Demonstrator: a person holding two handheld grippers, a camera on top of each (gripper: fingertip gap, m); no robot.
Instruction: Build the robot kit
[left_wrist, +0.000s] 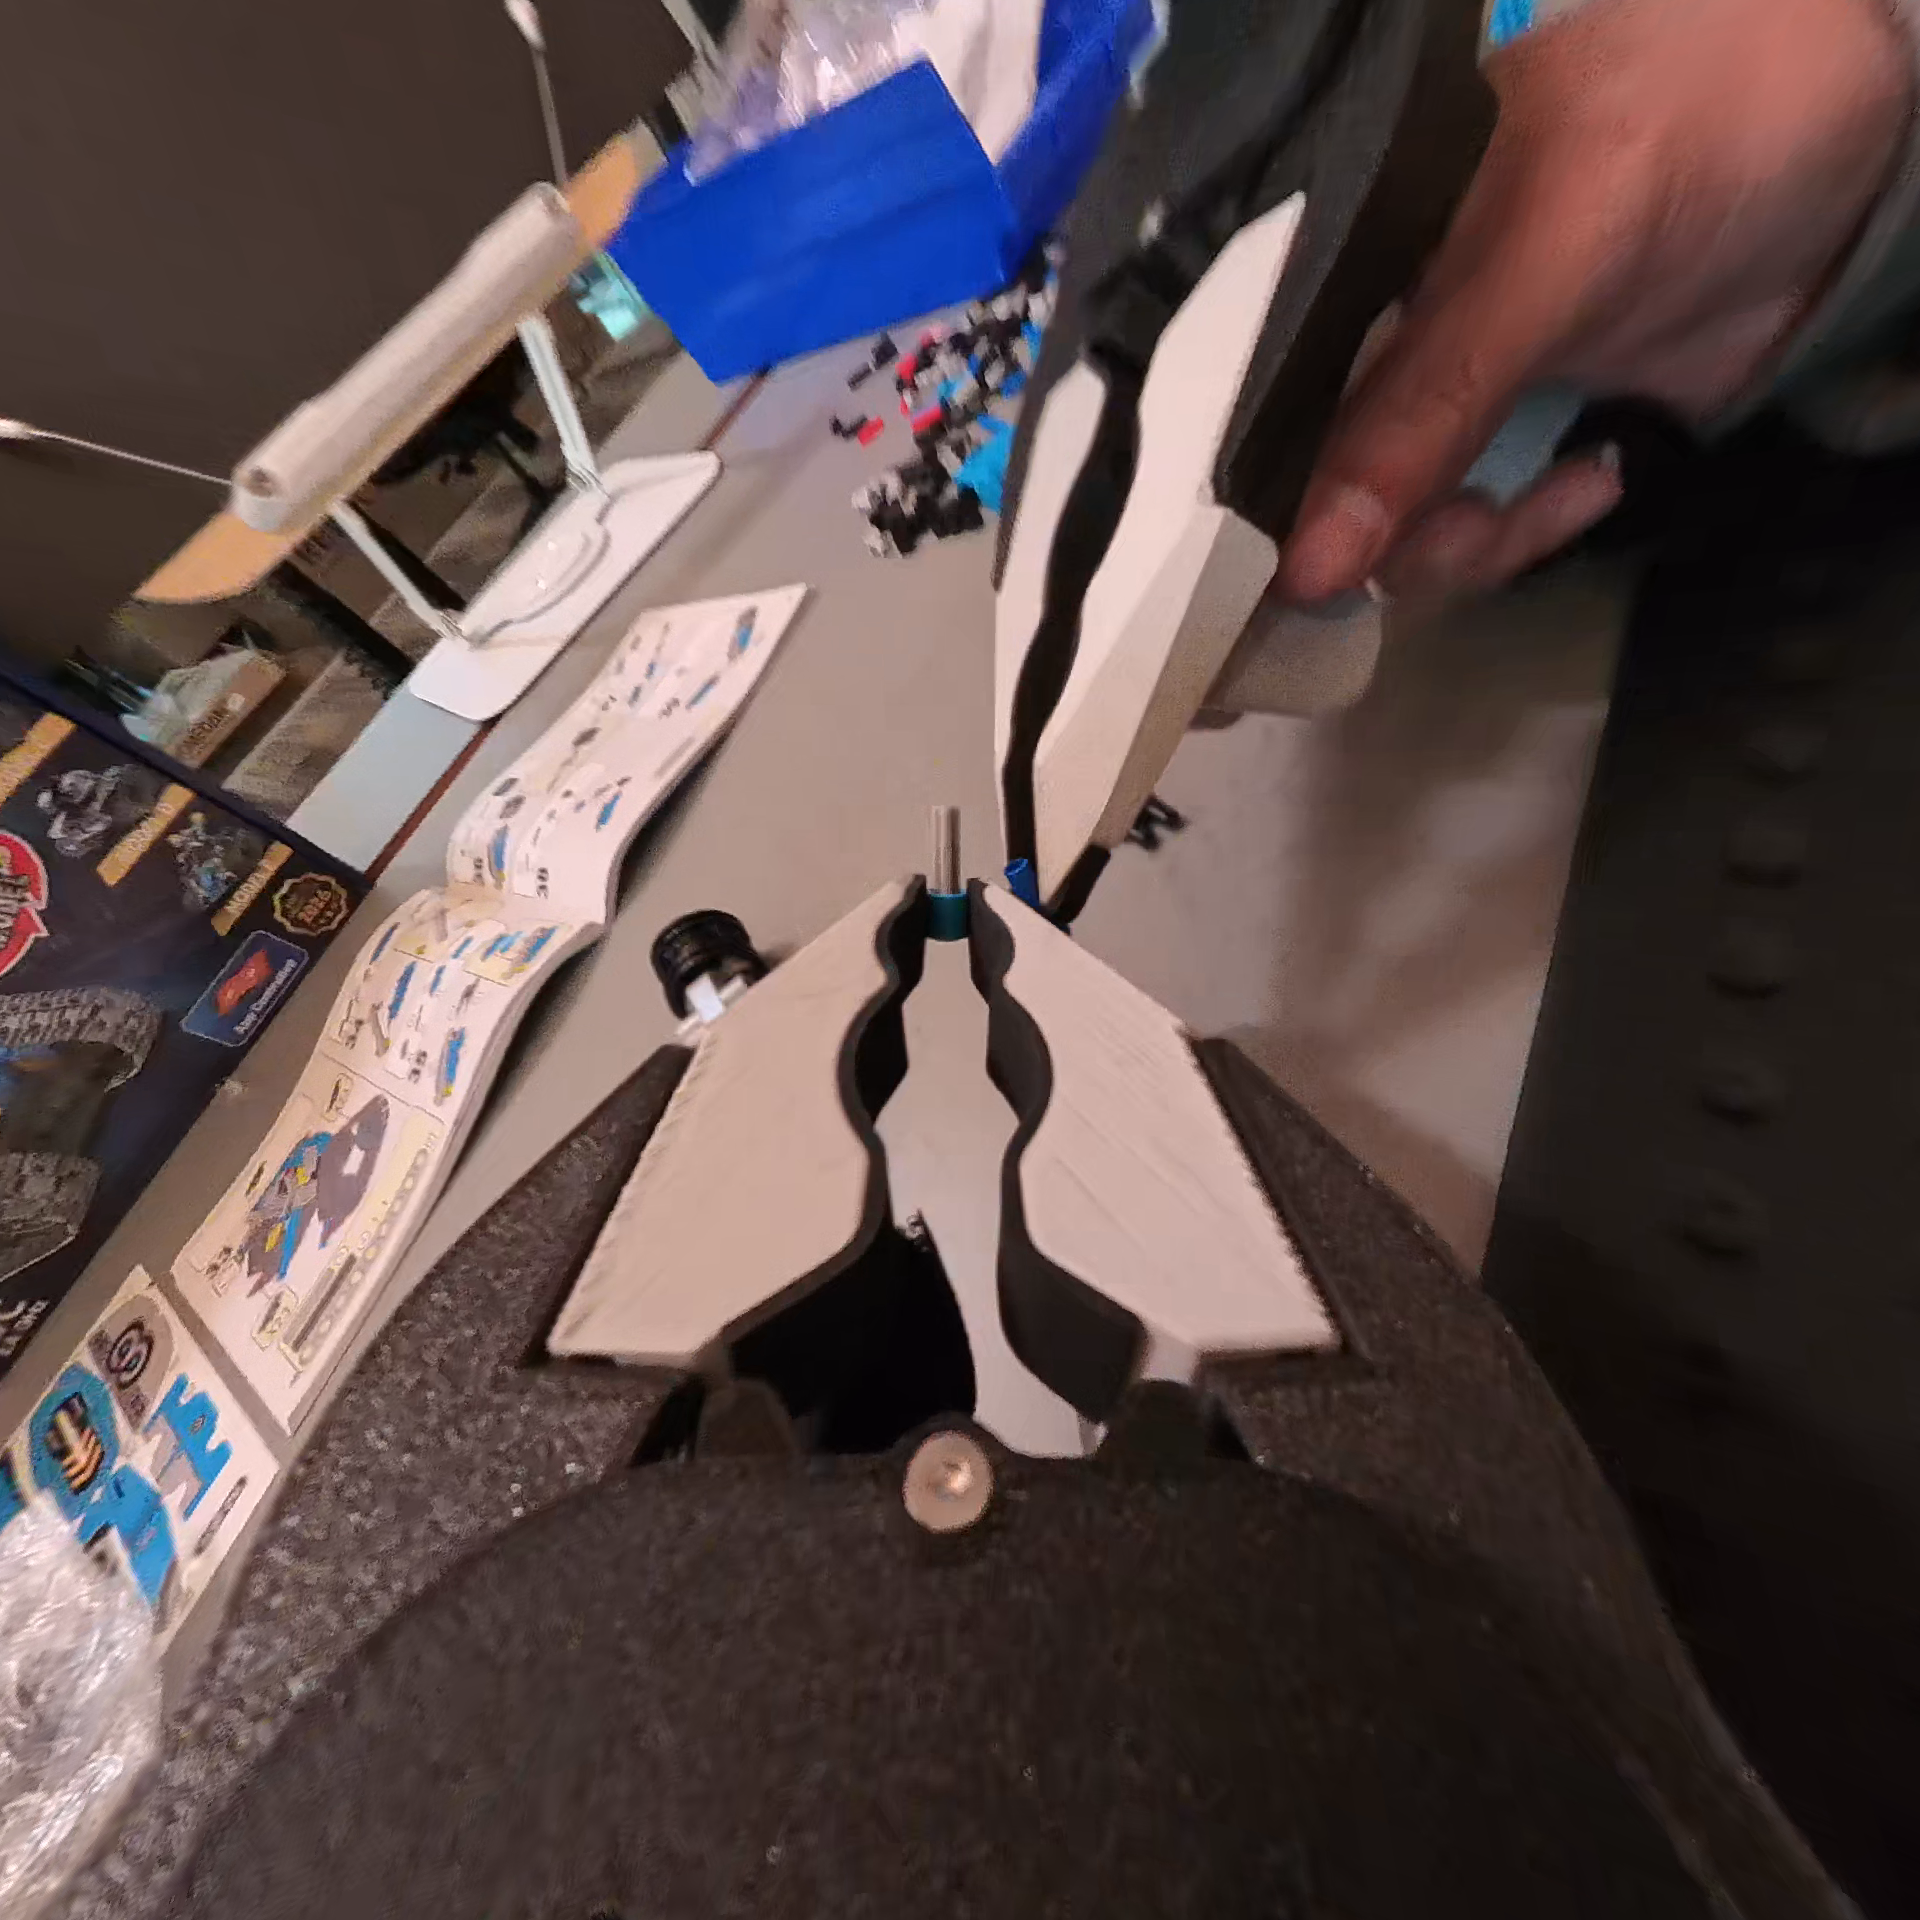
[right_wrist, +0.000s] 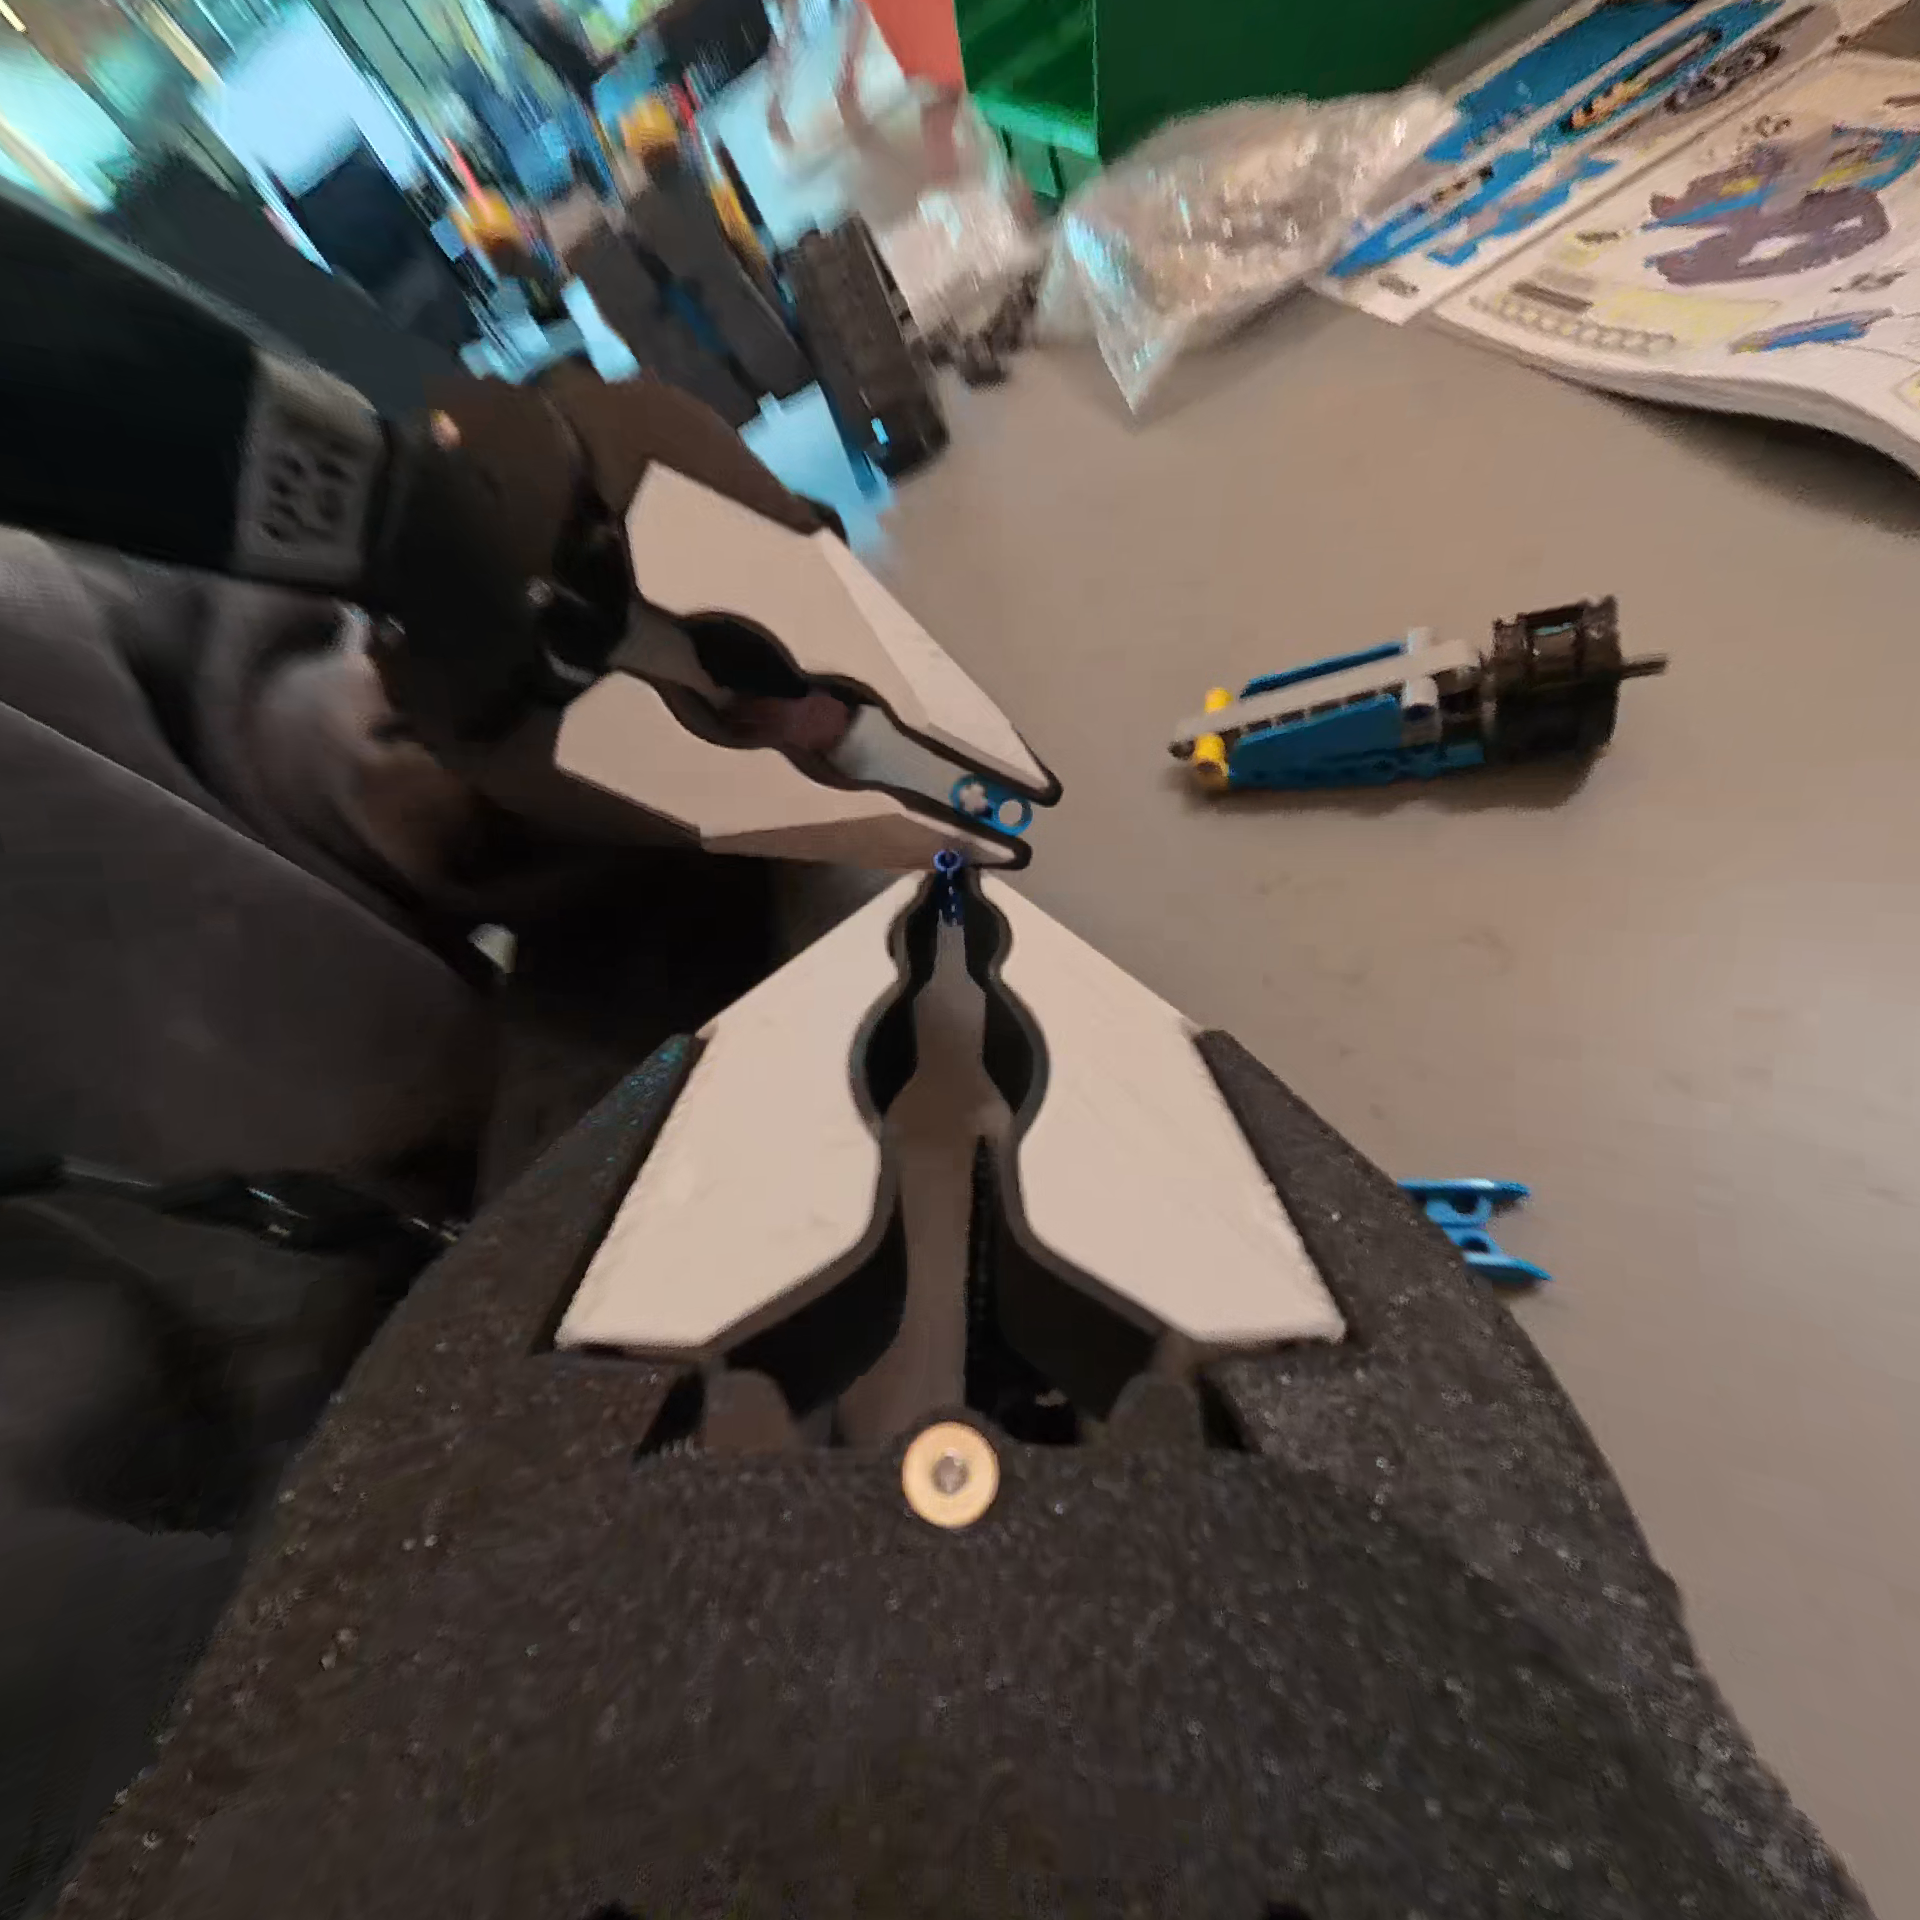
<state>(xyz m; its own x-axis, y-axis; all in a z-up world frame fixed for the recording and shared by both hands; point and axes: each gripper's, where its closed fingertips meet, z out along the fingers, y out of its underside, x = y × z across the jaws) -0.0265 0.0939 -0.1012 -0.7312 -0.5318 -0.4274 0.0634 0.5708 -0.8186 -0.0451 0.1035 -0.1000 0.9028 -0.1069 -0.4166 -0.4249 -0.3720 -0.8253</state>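
1. Teal connector piece (left_wrist: 943, 918) with a grey axle (left_wrist: 942, 844) standing out of it sits pinched between the tips of the left hand-held gripper (left_wrist: 945, 902), held above the grey surface (left_wrist: 831, 790).
2. Just right of the connector in the left wrist view, the right hand-held gripper (left_wrist: 1049, 896) comes down from above in a person's hand (left_wrist: 1621, 312), closed on a small dark-blue pin (left_wrist: 1020, 881).
3. Left of the connector lies an open instruction booklet (left_wrist: 540, 894); beyond it stand a white desk lamp (left_wrist: 499, 561), a blue bin (left_wrist: 821, 218) and a scatter of small black, red and blue parts (left_wrist: 935, 436). A black wheel part (left_wrist: 707, 951) lies just beside the left finger.
4. In the right wrist view, the right hand-held gripper (right_wrist: 949, 883) has its jaws drawn together on the dark-blue pin (right_wrist: 948, 883), whose end is just below the connector.
5. The left hand-held gripper (right_wrist: 1023, 821) reaches in from the left, clamped on the teal connector piece (right_wrist: 989, 806), which shows a cross hole and a round hole.
6. Right of the connector, a blue and grey brick assembly (right_wrist: 1423, 717) lies on the surface (right_wrist: 1351, 987); a loose blue piece (right_wrist: 1475, 1231) lies nearer the camera. A clear bag of parts (right_wrist: 1226, 239) and the instruction booklet (right_wrist: 1704, 239) lie farther off.
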